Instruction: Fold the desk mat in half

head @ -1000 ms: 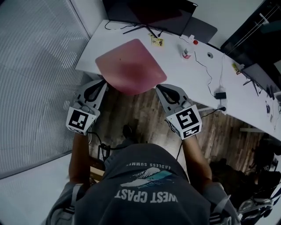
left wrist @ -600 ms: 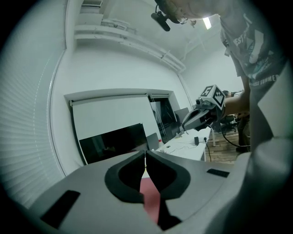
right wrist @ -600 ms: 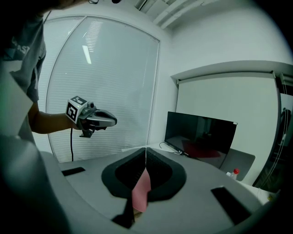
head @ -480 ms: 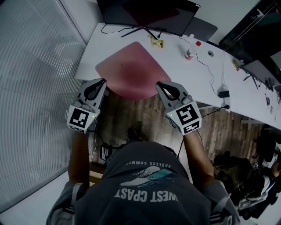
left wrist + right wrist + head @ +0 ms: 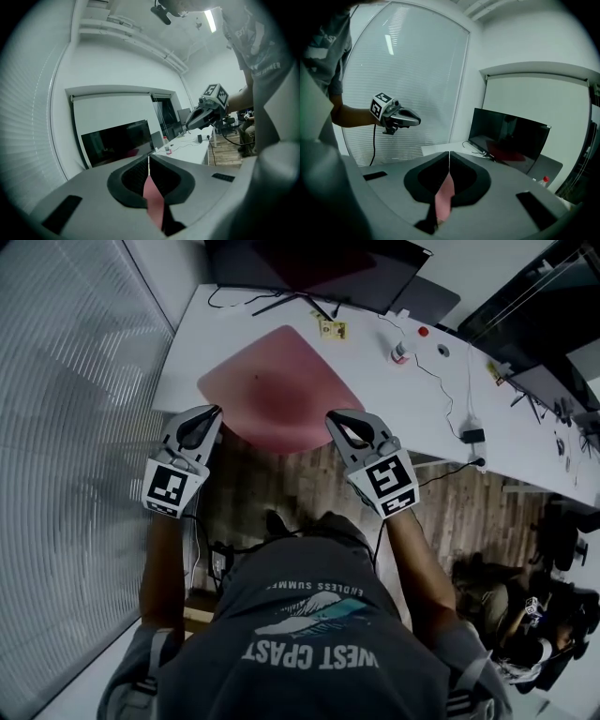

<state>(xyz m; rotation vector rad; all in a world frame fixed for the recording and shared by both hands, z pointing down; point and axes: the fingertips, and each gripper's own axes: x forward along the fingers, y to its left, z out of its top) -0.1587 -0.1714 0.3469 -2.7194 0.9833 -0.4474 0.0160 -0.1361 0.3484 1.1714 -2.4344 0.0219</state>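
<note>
Holding the near edge of a pink desk mat (image 5: 272, 390), a person stands over a white desk (image 5: 394, 399), seen from above. The left gripper (image 5: 207, 414) is pinched tight on the mat's near left corner, and the right gripper (image 5: 335, 418) on its near right corner. Each gripper's own camera shows a thin pink strip clamped between closed jaws. The rest of the mat lies flat on the desk in front of a dark monitor (image 5: 309, 263), and its near edge appears to hang just past the desk edge. The fold is not yet made.

Likely risks: each gripper has only a small bite of its corner, so a corner could slip free once lifted. If one hand travels ahead of the other, the halves would land crooked. Pushing instead of lifting could slide the whole mat toward the monitor stand. A small bottle (image 5: 400, 354) stands well apart and looks safe.
</note>
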